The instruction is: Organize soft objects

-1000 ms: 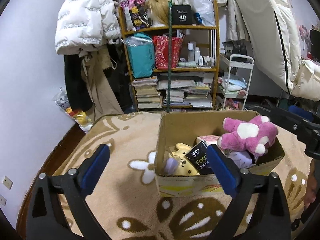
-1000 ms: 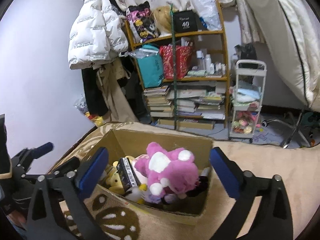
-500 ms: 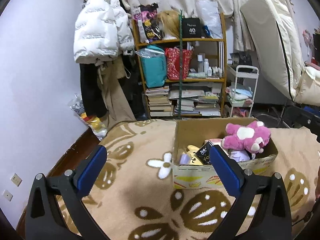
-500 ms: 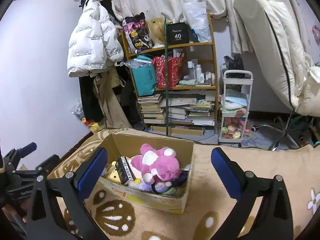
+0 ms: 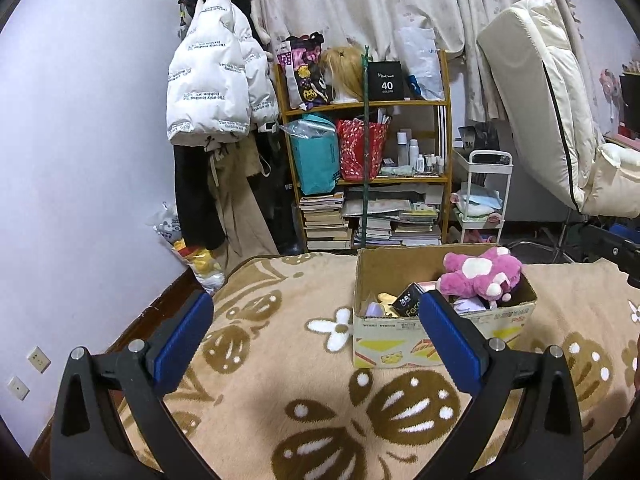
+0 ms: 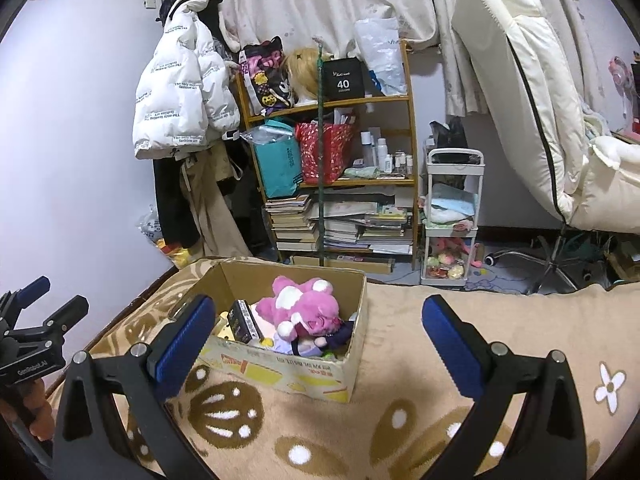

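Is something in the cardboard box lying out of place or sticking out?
Yes. The pink plush toy lies on top of the pile in the cardboard box, its head rising above the rim in the left view. A black packet stands tilted beside it.

Pink-white plush toy (image 6: 298, 306), brown cardboard box (image 6: 280, 372), tan blanket (image 5: 280, 400) with brown-white flowers, blue gripper pads (image 5: 182, 340).

Pale lilac wall (image 5: 92, 128), wooden shelf unit (image 5: 366, 168) stacked with books, white puffer jacket (image 5: 218, 84) hanging, floral curtain (image 5: 360, 4), white trolley (image 6: 452, 216), beige patterned blanket (image 5: 280, 400).
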The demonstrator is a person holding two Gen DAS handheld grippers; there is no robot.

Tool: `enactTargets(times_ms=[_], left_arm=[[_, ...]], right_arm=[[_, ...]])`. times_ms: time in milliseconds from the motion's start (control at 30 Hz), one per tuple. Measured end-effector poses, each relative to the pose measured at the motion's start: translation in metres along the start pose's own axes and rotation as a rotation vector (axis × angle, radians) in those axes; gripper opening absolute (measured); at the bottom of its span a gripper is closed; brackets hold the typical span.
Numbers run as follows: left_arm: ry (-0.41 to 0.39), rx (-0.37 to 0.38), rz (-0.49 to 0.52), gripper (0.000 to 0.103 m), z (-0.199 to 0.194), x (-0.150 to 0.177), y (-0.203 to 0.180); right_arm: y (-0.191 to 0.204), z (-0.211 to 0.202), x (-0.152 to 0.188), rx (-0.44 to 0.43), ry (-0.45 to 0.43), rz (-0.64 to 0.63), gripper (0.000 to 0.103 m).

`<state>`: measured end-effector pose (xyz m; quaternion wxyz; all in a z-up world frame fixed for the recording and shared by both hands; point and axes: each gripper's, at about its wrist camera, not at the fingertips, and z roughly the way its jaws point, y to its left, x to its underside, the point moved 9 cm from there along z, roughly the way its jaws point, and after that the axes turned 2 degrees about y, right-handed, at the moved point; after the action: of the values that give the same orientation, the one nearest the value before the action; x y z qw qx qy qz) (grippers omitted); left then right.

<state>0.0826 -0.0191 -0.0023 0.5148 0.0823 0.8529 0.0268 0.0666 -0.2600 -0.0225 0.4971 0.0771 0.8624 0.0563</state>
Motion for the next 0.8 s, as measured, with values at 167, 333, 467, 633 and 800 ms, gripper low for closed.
enactTargets(times_ms=[167, 333, 467, 633, 800], left_arm=[[-0.017, 0.001, -0.005, 0.101, -0.011, 0.002, 0.002], [-0.054, -0.023, -0.016, 0.101, -0.021, 0.002, 0.007], [-0.049, -0.024, -0.008, 0.101, -0.022, 0.003, 0.008], [-0.047, -0.011, -0.013, 0.101, -0.024, 0.007, 0.008], [-0.051, 0.003, -0.008, 0.101, -0.021, 0.011, 0.006]], right_arm=[[0.002, -0.019, 0.004, -0.004, -0.032, -0.005, 0.103], [0.004, -0.036, 0.005, 0.007, -0.072, -0.018, 0.103], [0.003, -0.042, 0.009, 0.018, -0.073, -0.026, 0.103], [0.000, -0.046, 0.017, 0.026, -0.056, -0.027, 0.103], [-0.004, -0.048, 0.018, 0.028, -0.076, -0.028, 0.103]])
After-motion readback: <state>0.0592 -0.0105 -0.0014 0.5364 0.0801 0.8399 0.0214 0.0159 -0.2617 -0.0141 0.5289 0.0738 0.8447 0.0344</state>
